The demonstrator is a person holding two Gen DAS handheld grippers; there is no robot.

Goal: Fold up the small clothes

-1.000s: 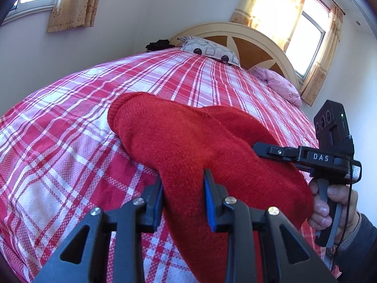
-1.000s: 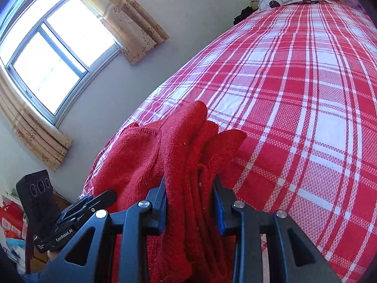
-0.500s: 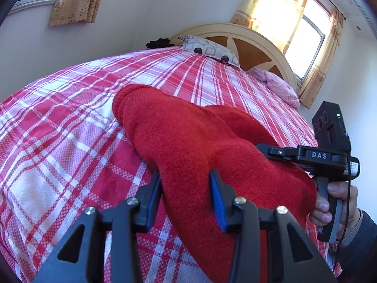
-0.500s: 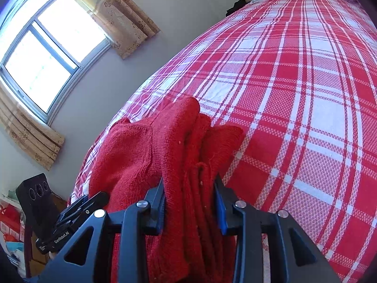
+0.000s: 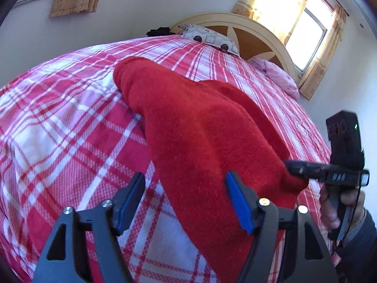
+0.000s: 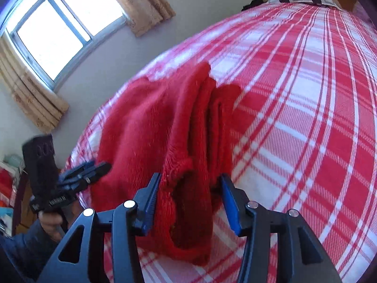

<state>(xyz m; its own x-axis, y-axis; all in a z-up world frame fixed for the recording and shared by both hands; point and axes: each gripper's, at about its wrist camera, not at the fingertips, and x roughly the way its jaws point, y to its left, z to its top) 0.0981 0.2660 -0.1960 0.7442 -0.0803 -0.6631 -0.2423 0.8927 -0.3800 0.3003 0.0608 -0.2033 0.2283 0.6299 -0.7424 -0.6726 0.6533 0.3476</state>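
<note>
Red knit garment lies on the plaid bedspread, bunched lengthwise, stretching forward from both tools toward the headboard.

Left gripper — jaws spread wide, blue pads apart, gripping nothing. The garment's near end passes between the fingers and under the right-hand pad; bare bedspread shows by the left-hand pad. Whether cloth touches the right-hand pad, cannot tell.

Right gripper — jaws likewise parted, pads standing clear on either side of the garment's folded edge. A rolled hem with a dark opening sits just ahead, between the fingers. Several pleated layers run forward from the tool.

Seen from the left tool, the right gripper is off to the right, its tips at the garment's edge, held by a hand. Seen from the right tool, the left gripper sits to the left, close by the cloth, somewhat blurred.

Far ahead: patterned pillow at the headboard, pink pillow to its right. Curtained windows on the walls beyond.
</note>
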